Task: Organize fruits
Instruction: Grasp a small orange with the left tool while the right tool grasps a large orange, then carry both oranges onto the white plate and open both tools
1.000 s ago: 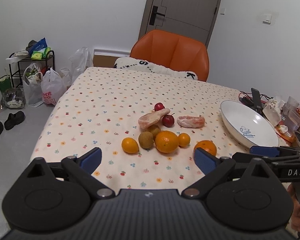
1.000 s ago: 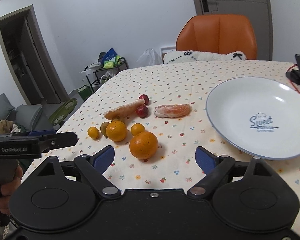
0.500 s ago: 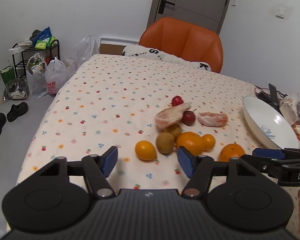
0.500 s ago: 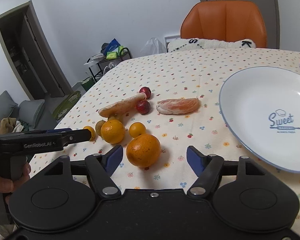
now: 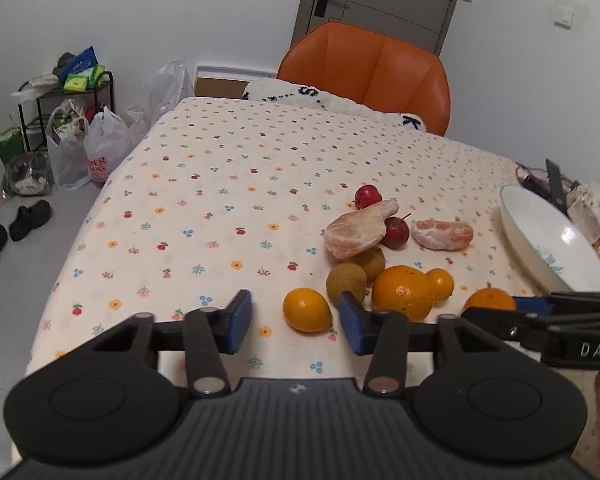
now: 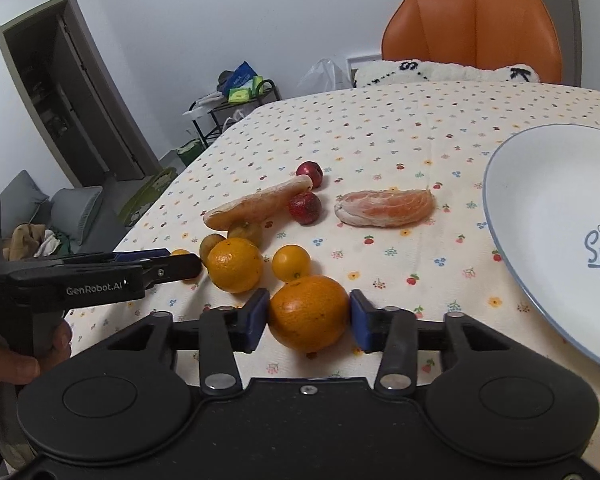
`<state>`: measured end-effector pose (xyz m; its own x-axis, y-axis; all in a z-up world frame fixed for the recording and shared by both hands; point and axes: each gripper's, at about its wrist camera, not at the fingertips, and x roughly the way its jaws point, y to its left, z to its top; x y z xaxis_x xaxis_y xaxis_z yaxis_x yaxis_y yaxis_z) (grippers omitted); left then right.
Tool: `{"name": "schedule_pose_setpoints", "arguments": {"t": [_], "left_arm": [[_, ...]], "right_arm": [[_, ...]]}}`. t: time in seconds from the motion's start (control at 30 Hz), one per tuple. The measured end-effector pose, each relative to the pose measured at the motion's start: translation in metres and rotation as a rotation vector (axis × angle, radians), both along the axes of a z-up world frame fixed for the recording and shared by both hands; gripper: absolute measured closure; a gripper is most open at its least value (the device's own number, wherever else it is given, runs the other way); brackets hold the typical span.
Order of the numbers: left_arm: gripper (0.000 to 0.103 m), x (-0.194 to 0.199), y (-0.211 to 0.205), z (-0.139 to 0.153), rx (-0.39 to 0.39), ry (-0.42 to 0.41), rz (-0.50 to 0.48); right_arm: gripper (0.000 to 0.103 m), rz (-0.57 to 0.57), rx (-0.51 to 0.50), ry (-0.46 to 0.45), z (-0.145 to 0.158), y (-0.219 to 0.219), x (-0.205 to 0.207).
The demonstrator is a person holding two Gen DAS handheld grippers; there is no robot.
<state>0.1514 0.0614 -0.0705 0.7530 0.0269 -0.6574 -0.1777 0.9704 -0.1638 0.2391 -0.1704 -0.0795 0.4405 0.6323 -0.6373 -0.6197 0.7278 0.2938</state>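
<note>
Fruit lies clustered on the flowered tablecloth (image 5: 228,200). My right gripper (image 6: 309,320) is shut on a large orange (image 6: 308,312) that rests on the cloth, with both blue pads against its sides. My left gripper (image 5: 296,322) is open, and a small yellow-orange fruit (image 5: 307,309) sits just past its tips, between the fingers. Behind are another orange (image 6: 236,266), a small orange (image 6: 291,263), two brown fruits (image 5: 347,282), two red fruits (image 6: 305,208) and two peeled citrus segments (image 6: 386,208). The white plate (image 6: 540,200) stands to the right.
An orange chair (image 5: 372,72) with a white cushion stands at the table's far side. Cables and clutter lie beyond the plate (image 5: 540,232). Bags, a rack (image 5: 68,112) and shoes are on the floor to the left. A hand (image 6: 4,360) holds the left gripper's handle.
Both grippers came forward and down toward the fruit while their fingers narrowed. The right pads closed onto the large orange; the left fingers now flank the small yellow-orange fruit.
</note>
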Motion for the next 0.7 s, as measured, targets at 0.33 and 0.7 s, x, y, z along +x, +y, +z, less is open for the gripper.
{"name": "schedule_pose_setpoints", "arguments": {"t": [0.33, 0.7], "left_arm": [[0.079, -0.008, 0.001, 0.004, -0.030, -0.018, 0.005], [0.079, -0.013, -0.016, 0.033, 0.005, -0.073, 0.001]], "right_arm": [[0.063, 0.010, 0.025, -0.014, 0.005, -0.007, -0.002], [0.063, -0.012, 0.092, -0.073, 0.026, -0.030, -0.001]]}}
